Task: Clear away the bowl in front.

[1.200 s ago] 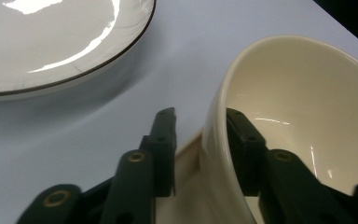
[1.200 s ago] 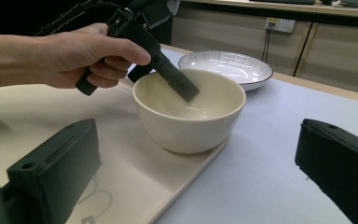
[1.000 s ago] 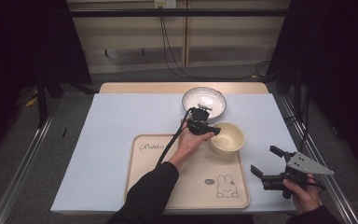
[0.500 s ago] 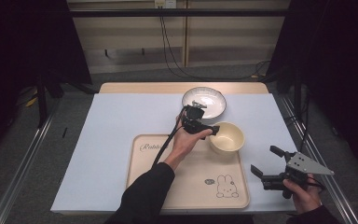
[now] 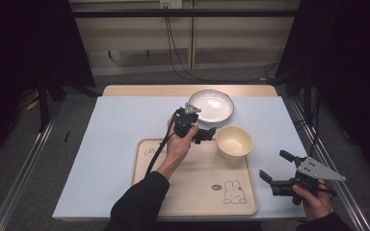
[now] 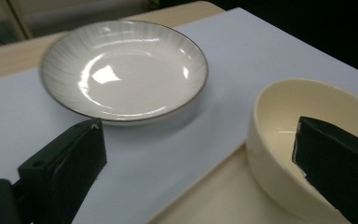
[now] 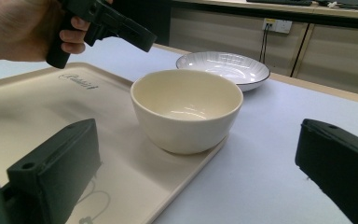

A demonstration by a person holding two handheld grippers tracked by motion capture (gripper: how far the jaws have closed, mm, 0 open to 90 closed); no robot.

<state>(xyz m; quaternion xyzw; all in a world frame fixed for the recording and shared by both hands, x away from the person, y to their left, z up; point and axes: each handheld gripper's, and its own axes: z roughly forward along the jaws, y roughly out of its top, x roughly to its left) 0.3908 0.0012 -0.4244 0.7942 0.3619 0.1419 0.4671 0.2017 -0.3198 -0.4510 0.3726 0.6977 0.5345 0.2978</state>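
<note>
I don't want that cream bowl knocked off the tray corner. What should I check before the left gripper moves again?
1. Left gripper open: ok, jaws apart.
2. Cream bowl upright and empty: ok.
3. Bowl fully seated on the tray: not ok, it sits at the corner, overhanging the edge.
4. One jaw over the bowl's rim: cannot tell whether it touches.
5. White plate apart from the bowl: ok.
6. Right gripper away from the bowl: ok, open, off the tray's right.

Left claw [image 5: 203, 134] farther from bowl [image 5: 234, 141]

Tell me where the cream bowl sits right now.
In the high view, the cream bowl sits on the tray's far right corner, just in front of the white plate.
</note>
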